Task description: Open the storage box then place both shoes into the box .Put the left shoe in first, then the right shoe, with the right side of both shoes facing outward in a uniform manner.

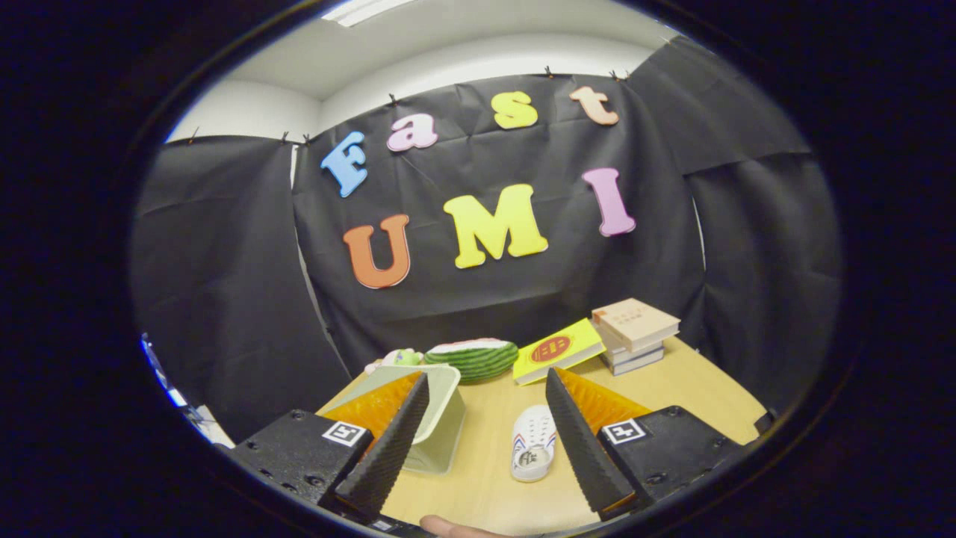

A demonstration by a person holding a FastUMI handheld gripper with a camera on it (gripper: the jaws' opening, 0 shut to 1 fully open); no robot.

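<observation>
The gripper (487, 382) hangs above the near part of the table (672, 388), its fingers spread wide and holding nothing. One white shoe (532, 442) lies on the table between the fingers, close to the right finger, its opening toward the gripper. The box (437, 418), pale green, stands just left of the shoe; the left finger covers part of it and its top looks open, though whether a lid is on it I cannot tell. At the far edge lie a watermelon slice (474, 357), a yellow book (559, 350) leaning on a stack of books (635, 334) toward the far right corner, and a small green toy (399, 359) beside the slice. A fingertip (452, 527) shows at the near edge.
</observation>
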